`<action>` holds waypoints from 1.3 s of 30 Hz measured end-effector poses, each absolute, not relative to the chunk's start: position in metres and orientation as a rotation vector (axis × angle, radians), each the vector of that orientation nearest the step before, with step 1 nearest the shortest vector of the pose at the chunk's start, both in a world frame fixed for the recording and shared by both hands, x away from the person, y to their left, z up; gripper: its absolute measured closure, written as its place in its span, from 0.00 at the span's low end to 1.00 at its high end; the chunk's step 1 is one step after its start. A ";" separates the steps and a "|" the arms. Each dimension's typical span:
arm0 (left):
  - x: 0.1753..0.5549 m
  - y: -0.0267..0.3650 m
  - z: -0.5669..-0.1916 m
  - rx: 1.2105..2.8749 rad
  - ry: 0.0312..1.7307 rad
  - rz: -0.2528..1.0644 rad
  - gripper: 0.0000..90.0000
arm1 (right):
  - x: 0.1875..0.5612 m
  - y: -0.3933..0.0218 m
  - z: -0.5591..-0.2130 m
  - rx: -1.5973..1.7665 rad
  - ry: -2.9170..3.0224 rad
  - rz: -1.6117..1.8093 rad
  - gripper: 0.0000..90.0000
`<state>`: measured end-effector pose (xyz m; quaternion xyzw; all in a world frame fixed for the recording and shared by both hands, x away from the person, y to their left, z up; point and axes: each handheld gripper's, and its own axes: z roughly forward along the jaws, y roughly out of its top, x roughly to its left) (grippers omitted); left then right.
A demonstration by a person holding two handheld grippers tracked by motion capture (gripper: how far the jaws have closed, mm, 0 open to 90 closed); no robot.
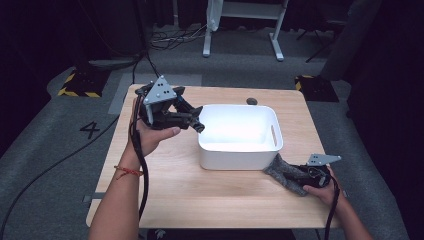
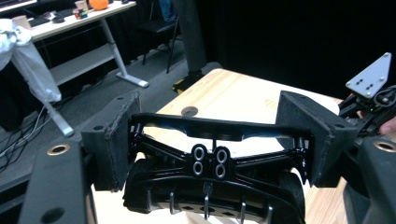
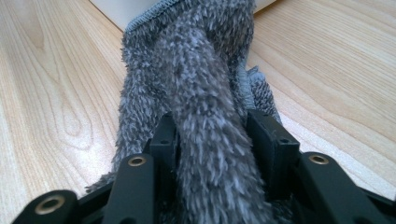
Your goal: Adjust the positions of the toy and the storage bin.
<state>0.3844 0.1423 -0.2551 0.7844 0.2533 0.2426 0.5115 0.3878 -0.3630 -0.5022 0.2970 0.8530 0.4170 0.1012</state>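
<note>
A black clip-like object with teeth (image 2: 210,186) is clamped between the pads of my left gripper (image 2: 215,128). In the high view my left gripper (image 1: 192,120) hangs above the table by the left rim of the white bin (image 1: 239,150), pointing toward it. A fluffy grey cloth (image 1: 282,170) lies on the table against the bin's front right corner. My right gripper (image 1: 302,176) rests low on the table, shut on a thick fold of the cloth (image 3: 205,121), which runs up between its two jaws.
The wooden table (image 1: 200,195) has bare room in front of the bin. A small dark round spot (image 1: 251,101) sits near the far edge. Cables and desk legs (image 1: 276,40) stand on the floor beyond.
</note>
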 end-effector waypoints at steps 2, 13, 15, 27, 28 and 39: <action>0.386 0.138 -0.254 1.888 0.598 0.578 0.27 | 0.388 -0.363 -0.502 0.877 2.520 1.232 0.64; 0.394 0.108 -0.253 1.907 0.532 0.528 0.27 | 0.388 -0.363 -0.502 0.876 2.520 1.232 0.64; 0.396 0.102 -0.253 1.914 0.521 0.524 0.27 | 0.388 -0.363 -0.502 0.876 2.520 1.232 0.64; 0.406 0.067 -0.267 1.956 0.458 0.448 0.27 | 0.388 -0.363 -0.502 0.875 2.521 1.232 0.64; 0.407 0.064 -0.269 1.960 0.452 0.443 0.27 | 0.388 -0.363 -0.502 0.875 2.521 1.232 0.64; 0.419 0.035 -0.287 2.010 0.396 0.367 0.27 | 0.388 -0.363 -0.502 0.874 2.521 1.232 0.64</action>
